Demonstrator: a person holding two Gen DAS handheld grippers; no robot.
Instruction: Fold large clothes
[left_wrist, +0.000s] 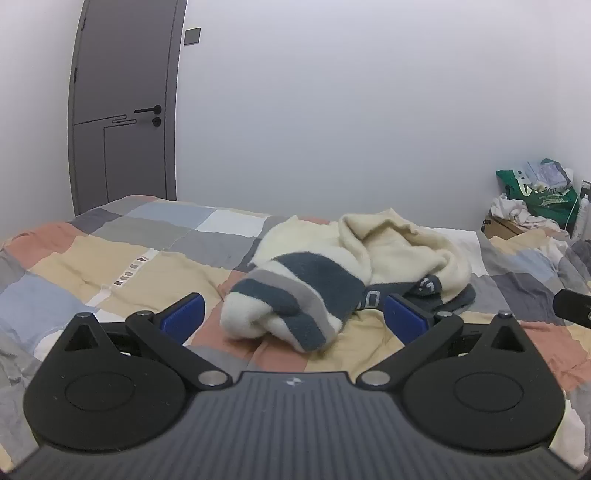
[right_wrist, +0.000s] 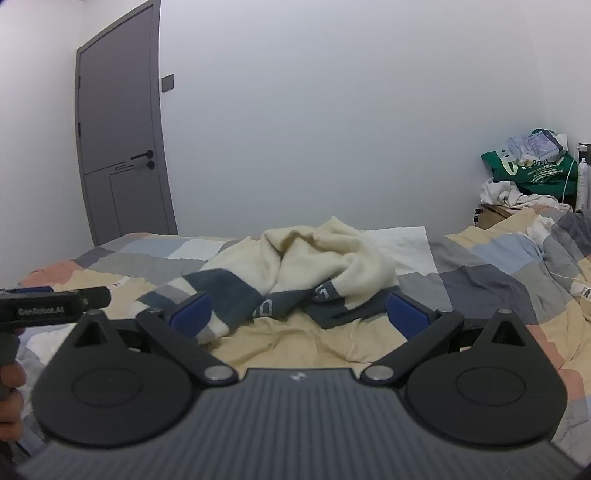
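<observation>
A cream sweater (left_wrist: 391, 254) with dark blue and grey stripes lies crumpled on the patchwork bed cover (left_wrist: 110, 266). Its striped sleeve end (left_wrist: 288, 310) lies nearest, between the blue pads of my left gripper (left_wrist: 293, 314), which is open and empty just in front of it. In the right wrist view the same sweater (right_wrist: 325, 258) lies bunched ahead of my right gripper (right_wrist: 299, 312), which is open and empty. The striped sleeve (right_wrist: 218, 299) reaches behind its left pad. The left gripper's body (right_wrist: 48, 306) shows at the left edge.
A grey door (left_wrist: 122, 107) stands at the far left in a white wall. A green bag (right_wrist: 532, 170) and white cloth (right_wrist: 509, 195) are piled on a box beside the bed at the right. The cover is bunched up at the right (right_wrist: 535, 254).
</observation>
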